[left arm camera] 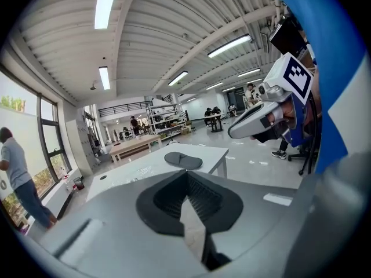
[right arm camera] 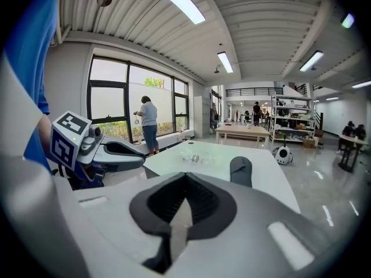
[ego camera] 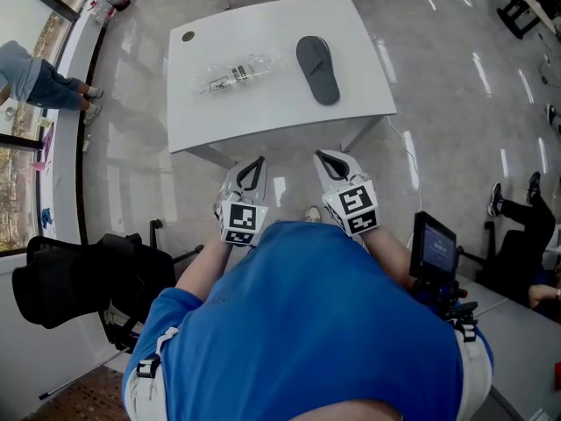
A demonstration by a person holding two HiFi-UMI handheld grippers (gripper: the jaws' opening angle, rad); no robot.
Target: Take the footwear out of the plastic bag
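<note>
1. The glossy grey floor [ego camera: 456, 103] lies open around the table's far, left and right sides. A thin cable [ego camera: 405, 152] trails across it just off the near right corner.
2. The white table [ego camera: 263, 117] stands clear of other furniture. Its near edge faces the person holding the claws, and much of its top is bare.
3. A black chair [ego camera: 66, 279] sits at the person's left, well back from the table. A dark screen on a stand [ego camera: 434, 246] is close at the person's right elbow.
4. A person [ego camera: 39, 79] stands by the windows at the far left, and another [ego camera: 521, 226] sits at the right. Both are well apart from the table.
5. The left claw [ego camera: 257, 161] and right claw [ego camera: 323, 155] hang side by side over the floor, just short of the near edge and not touching. Both are closed, with nothing between their jaws.
6. The dark grey flip-flop [ego camera: 317, 68] lies flat on the right half of the table, outside the bag.
7. The clear plastic bag [ego camera: 232, 74] lies crumpled to the flip-flop's left, apart from it and near the middle of the table.
8. A small round hole [ego camera: 188, 36] marks the far left corner.
</note>
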